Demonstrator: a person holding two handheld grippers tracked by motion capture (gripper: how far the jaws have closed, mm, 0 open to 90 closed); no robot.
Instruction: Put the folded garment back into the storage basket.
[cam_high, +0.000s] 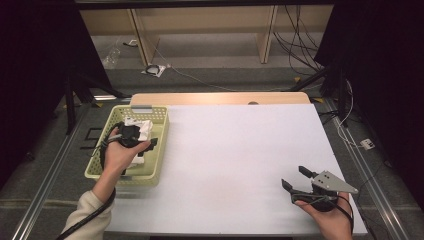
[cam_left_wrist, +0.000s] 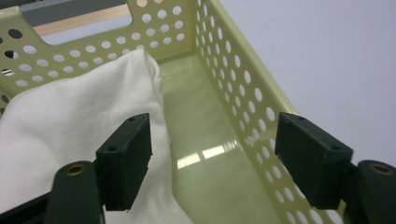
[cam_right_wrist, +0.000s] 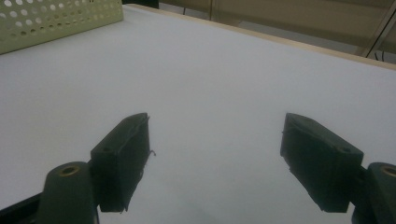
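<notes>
From the high view, the left tongs (cam_high: 150, 145) sit right over the pale green basket (cam_high: 160, 117) at the left edge of the bench (cam_high: 240, 150), with the white cloth (cam_high: 145, 127) lying inside it along the basket's long axis, running away from the person. So the left hand is by far the nearer one; the right tongs (cam_high: 295, 181) hang well apart, low at the right of the bench, spread with nothing in them.

Left gripper view: the tongs (cam_left_wrist: 215, 156) are spread and pinching nothing. The cloth (cam_left_wrist: 79, 116) lies just under and beside one jaw, heaped toward that side, while the other jaw hangs over the perforated basket wall (cam_left_wrist: 243, 93). Bare basket floor shows between them. I'd say that wall is the thing to watch if the tongs go down again.

Right gripper view: tongs (cam_right_wrist: 215, 158) wide apart over bare bench, basket (cam_right_wrist: 56, 18) corner far off.
</notes>
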